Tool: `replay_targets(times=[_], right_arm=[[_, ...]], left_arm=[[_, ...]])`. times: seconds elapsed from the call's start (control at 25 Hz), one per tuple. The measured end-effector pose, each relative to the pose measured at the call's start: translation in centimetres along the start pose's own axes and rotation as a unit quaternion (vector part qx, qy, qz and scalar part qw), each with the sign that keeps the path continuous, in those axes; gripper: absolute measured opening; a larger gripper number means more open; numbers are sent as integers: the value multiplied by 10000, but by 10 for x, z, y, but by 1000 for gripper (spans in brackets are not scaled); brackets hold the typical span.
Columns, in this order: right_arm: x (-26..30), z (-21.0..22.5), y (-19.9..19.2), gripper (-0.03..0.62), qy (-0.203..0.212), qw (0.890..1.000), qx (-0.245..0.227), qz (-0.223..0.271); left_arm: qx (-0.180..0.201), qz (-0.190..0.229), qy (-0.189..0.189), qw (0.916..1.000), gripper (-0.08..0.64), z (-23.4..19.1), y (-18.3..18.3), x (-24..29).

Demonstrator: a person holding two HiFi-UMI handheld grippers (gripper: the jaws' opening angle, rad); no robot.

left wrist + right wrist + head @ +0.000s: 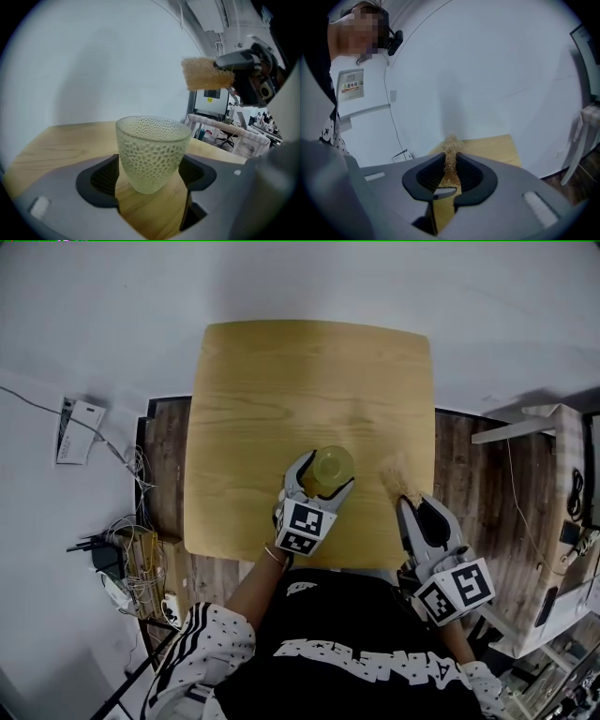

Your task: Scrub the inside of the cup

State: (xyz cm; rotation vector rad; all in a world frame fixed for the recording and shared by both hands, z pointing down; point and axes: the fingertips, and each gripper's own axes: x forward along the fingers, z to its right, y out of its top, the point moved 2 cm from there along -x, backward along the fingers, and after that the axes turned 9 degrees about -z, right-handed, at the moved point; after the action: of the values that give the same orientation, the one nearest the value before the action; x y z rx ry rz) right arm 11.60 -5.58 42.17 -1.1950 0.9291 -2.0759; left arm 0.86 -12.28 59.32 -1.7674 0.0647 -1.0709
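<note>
A dimpled yellow-green glass cup (330,468) stands upright on the wooden table (281,381), near its front edge. My left gripper (326,476) is shut on the cup, one jaw on each side; in the left gripper view the cup (152,152) fills the gap between the pads. To the right, my right gripper (414,503) is shut on a tan fibrous sponge (398,474), held a little to the right of the cup and apart from it. The sponge (451,152) sticks out past the jaws in the right gripper view. The left gripper view shows the sponge (206,73) higher than the cup's rim.
The table stands against a white wall. On the floor to the left lie a tangle of cables with a power strip (122,559) and a white box (80,432). A pale wooden frame (553,521) stands to the right of the table.
</note>
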Motion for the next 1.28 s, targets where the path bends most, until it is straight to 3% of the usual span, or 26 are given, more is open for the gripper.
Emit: replay_targets(times=[0.4, 0.68, 0.92, 1.28], right_arm=[[-1, 1, -1, 81, -148, 9999, -14, -39], [5, -3, -2, 81, -28, 9995, -208, -217], [20, -28, -4, 80, 433, 9939, -866, -529], [36, -70, -3, 77, 1270, 9750, -1625, -833]], left_arm=[[259, 91, -134, 9995, 374, 2, 10, 3], [984, -48, -149, 9950, 370, 7, 16, -6], [1963, -351, 340, 9793, 369, -1, 27, -31], [2618, -544, 812, 9601, 370, -7, 49, -75]])
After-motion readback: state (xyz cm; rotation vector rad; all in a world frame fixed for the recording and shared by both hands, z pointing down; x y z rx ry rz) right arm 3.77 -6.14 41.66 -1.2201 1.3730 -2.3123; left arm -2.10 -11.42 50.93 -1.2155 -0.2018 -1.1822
